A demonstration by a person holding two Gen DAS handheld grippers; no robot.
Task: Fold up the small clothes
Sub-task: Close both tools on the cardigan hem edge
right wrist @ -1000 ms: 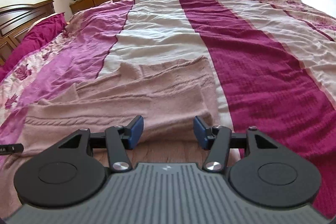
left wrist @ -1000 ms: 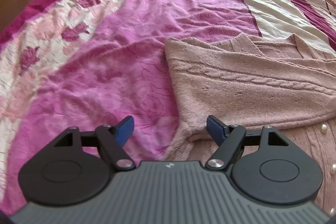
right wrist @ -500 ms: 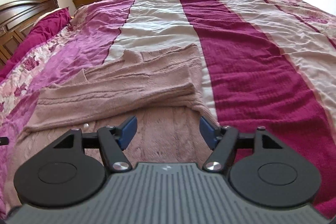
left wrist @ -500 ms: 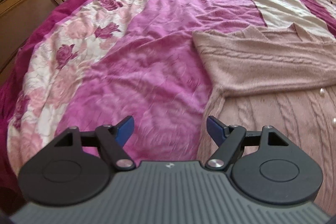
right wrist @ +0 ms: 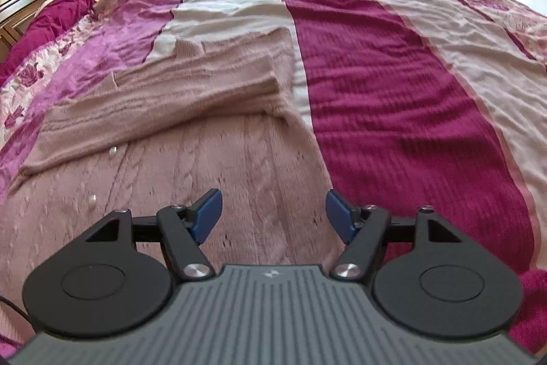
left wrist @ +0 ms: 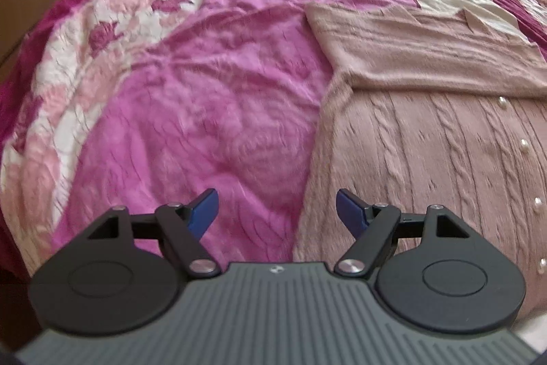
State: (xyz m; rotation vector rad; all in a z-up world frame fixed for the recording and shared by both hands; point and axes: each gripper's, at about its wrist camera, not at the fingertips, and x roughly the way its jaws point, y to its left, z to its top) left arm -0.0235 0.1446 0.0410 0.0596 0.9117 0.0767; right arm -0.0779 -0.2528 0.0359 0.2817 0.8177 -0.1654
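Lying flat on the bed (right wrist: pixel 393 64), the pink cable-knit cardigan (left wrist: pixel 427 153) has its sleeves folded across the far part, probably so the body can be doubled over next. Pearl buttons (left wrist: pixel 524 146) run down its front. The left hand-held gripper (left wrist: pixel 277 211) hangs over the cardigan's left edge, jaws wide apart and holding nothing; the right hand-held gripper (right wrist: pixel 273 211) sits over the right edge, equally spread and empty. Bare bedspread on both sides leaves ample room.
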